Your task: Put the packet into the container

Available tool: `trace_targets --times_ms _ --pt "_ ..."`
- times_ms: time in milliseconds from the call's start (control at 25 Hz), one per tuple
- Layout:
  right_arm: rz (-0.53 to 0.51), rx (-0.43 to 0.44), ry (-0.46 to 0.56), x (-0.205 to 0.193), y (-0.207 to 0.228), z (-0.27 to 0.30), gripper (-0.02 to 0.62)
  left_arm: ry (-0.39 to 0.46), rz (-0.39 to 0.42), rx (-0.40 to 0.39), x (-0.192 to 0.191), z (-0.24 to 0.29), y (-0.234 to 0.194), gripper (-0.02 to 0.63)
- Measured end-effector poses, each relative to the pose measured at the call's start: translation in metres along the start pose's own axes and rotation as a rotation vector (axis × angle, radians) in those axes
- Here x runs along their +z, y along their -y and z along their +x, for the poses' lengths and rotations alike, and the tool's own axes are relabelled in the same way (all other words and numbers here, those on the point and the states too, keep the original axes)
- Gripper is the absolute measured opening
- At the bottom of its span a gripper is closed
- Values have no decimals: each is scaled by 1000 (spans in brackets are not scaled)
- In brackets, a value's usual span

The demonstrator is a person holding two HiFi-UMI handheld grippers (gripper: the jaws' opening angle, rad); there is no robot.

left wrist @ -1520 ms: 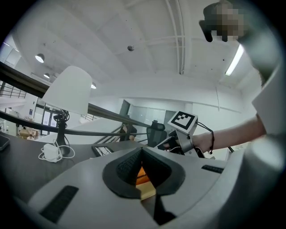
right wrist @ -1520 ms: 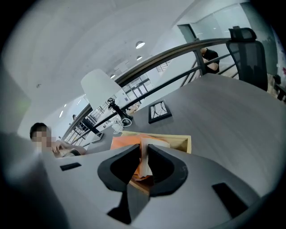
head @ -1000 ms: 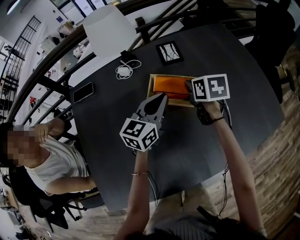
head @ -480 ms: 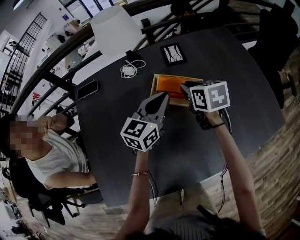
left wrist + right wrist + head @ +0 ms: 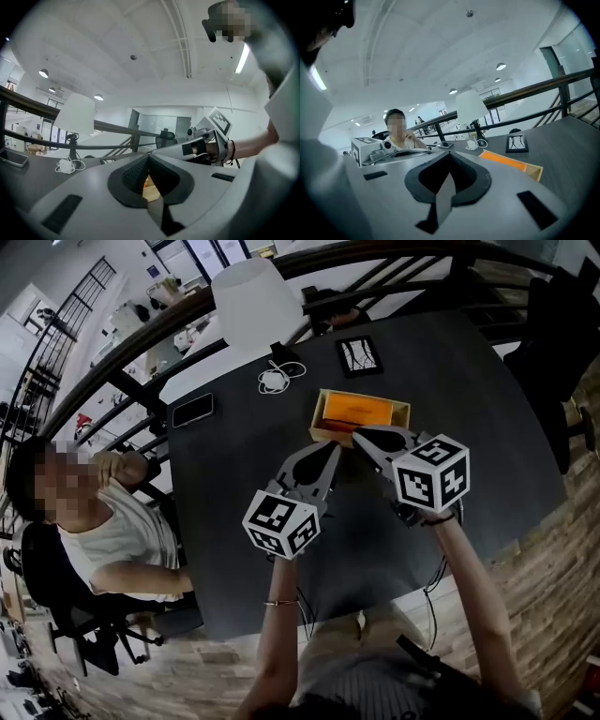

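Observation:
An orange packet (image 5: 354, 411) lies flat inside the shallow wooden container (image 5: 403, 412) on the dark table. Both grippers hover just in front of the container, on my side of it. My left gripper (image 5: 330, 448) is shut with nothing in it. My right gripper (image 5: 361, 436) has just been closing, and its jaws are now shut with nothing between them. In the right gripper view the packet (image 5: 502, 160) and the container (image 5: 533, 173) lie ahead to the right, beyond the shut right gripper (image 5: 449, 155). In the left gripper view, past the shut left gripper (image 5: 149, 157), the right gripper's marker cube (image 5: 219, 123) shows.
A white lamp (image 5: 255, 306) stands at the table's far edge, with a white charger and cable (image 5: 274, 381) and a small framed picture (image 5: 359, 355) near it. A phone (image 5: 191, 410) lies at the left. A person (image 5: 112, 531) sits by the table's left edge.
Both grippers have drawn back from the container and risen. The right gripper, whose tips were at the packet's right end, has come away and shut; the packet stays in the container.

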State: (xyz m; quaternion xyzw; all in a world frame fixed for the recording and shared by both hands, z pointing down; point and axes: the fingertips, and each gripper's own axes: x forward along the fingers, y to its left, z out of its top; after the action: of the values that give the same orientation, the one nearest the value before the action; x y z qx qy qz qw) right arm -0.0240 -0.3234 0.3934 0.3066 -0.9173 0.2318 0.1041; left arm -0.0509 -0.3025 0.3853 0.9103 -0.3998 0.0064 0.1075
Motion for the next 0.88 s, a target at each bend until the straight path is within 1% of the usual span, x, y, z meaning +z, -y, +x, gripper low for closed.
trace_targets --times_ms 160,320,440,680,880 --pt "-34 68 50 -1 -26 -18 11 13 5 9 6 -19 16 8" --pt "-81 119 70 -6 -51 -34 12 31 7 13 12 -38 34 8" --pt "-91 153 87 -12 -68 -47 12 39 13 11 15 -53 49 8" --pt "-115 185 113 -17 -90 -69 11 45 40 -3 19 -71 76 8" --pt "-127 199 133 -18 -101 -78 11 57 54 -12 23 -79 88 8"
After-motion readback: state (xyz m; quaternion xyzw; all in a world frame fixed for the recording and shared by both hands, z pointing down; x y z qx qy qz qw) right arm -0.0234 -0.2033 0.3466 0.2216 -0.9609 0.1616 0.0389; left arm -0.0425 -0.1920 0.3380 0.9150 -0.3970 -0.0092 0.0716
